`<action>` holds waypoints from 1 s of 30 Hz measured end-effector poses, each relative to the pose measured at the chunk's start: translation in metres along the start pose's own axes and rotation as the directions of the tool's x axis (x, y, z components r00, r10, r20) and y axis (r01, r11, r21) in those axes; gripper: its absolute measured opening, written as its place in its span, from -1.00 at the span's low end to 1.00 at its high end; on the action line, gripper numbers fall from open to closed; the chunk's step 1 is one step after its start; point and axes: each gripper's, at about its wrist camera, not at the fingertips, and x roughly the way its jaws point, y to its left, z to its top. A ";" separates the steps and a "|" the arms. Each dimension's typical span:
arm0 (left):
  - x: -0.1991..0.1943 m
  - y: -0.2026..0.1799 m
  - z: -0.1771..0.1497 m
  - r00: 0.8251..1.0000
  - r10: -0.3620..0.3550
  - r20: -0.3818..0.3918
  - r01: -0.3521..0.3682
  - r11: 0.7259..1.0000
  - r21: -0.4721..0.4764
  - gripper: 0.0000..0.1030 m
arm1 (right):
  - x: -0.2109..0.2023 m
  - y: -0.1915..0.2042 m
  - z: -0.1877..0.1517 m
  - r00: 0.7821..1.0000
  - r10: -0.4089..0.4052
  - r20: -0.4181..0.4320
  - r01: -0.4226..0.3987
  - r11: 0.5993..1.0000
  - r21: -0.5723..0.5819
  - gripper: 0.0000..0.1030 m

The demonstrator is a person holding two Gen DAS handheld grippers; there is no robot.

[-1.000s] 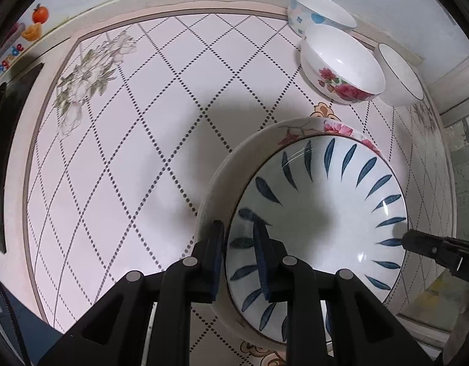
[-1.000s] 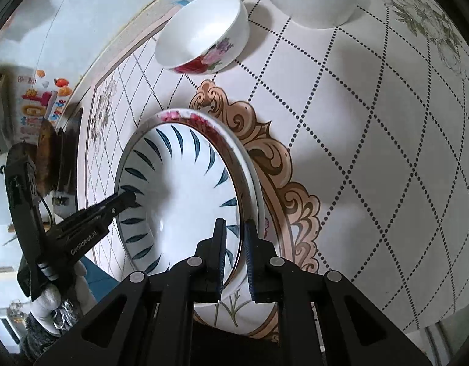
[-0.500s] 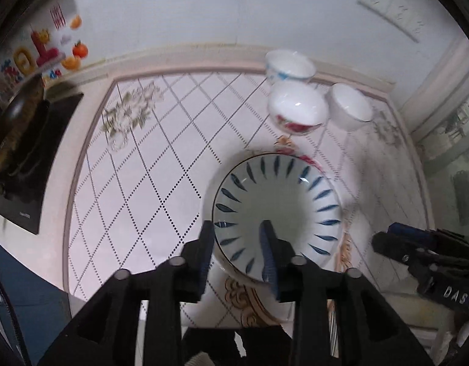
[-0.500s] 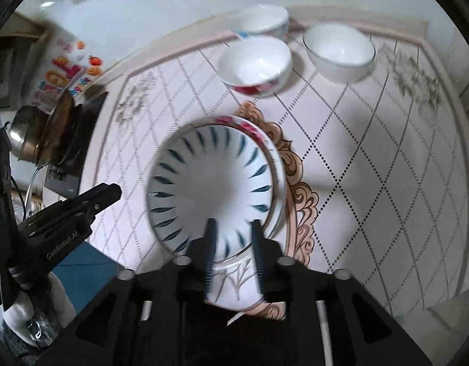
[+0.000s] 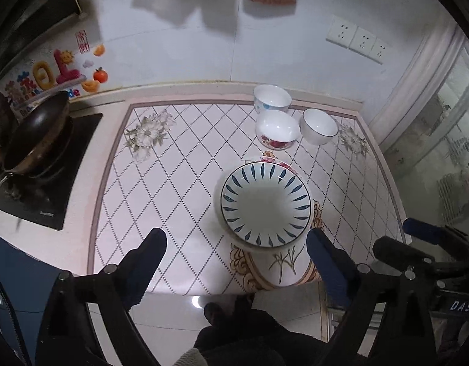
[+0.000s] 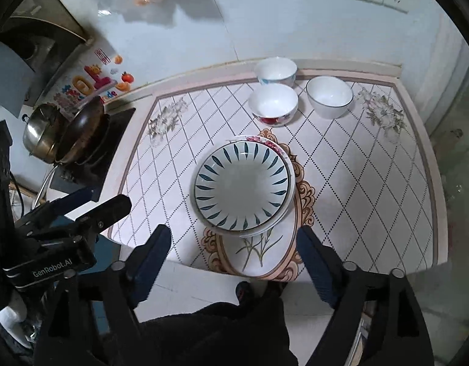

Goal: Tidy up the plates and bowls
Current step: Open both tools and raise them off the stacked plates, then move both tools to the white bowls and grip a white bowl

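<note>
Left wrist view puts the blue-leaf plate (image 5: 266, 206) in front of you, sitting on top of a flower-rimmed plate (image 5: 278, 162) whose red edge peeks out at the far side; both rest on the tiled counter (image 5: 179, 164), near its front edge and over the ornate oval motif. Beyond the stack stand three bowls close together: a rose-patterned bowl (image 5: 277, 129) nearest, a blue-dotted bowl (image 5: 272, 97) behind it by the wall, and a plain dark-rimmed bowl (image 5: 319, 125) to the right.

Your left gripper (image 5: 236, 259) hangs above the counter's front edge with its jaws spread wide; they have just been opening, and nothing is between them. Your right gripper (image 6: 232, 250) is the same: jaws just opened, spread wide, empty, the plates lying apart beyond its fingertips.

At the counter's left end a dark wok (image 5: 36, 131) sits on a black cooktop (image 5: 66, 177). White sockets (image 5: 357, 39) are on the wall.
</note>
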 end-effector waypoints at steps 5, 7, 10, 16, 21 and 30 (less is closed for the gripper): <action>-0.017 0.004 -0.014 0.999 -0.034 -0.012 0.034 0.999 0.019 0.87 | -0.020 0.011 -0.018 1.000 -0.022 0.021 0.021 0.999 0.032 0.78; -0.021 0.005 -0.018 0.999 -0.045 -0.012 0.045 0.999 0.025 0.87 | -0.024 0.014 -0.024 0.999 -0.030 0.023 0.029 0.999 0.041 0.79; -0.021 0.005 -0.023 0.999 -0.045 -0.020 0.045 0.998 0.036 0.87 | -0.029 0.015 -0.033 0.999 -0.029 0.028 0.028 0.998 0.061 0.79; -0.013 0.002 -0.018 0.999 -0.039 -0.030 0.040 0.999 0.025 0.87 | -0.025 0.005 -0.033 1.000 -0.015 0.009 0.014 0.996 0.090 0.80; -0.001 -0.007 0.002 0.997 -0.077 0.024 0.077 0.997 0.001 0.97 | -0.009 -0.018 -0.016 1.000 0.022 -0.004 -0.022 0.995 0.102 0.81; 0.046 -0.037 0.078 0.984 -0.075 0.161 0.081 0.996 -0.032 0.99 | 0.046 -0.087 0.055 0.988 0.149 -0.035 -0.140 0.972 0.189 0.86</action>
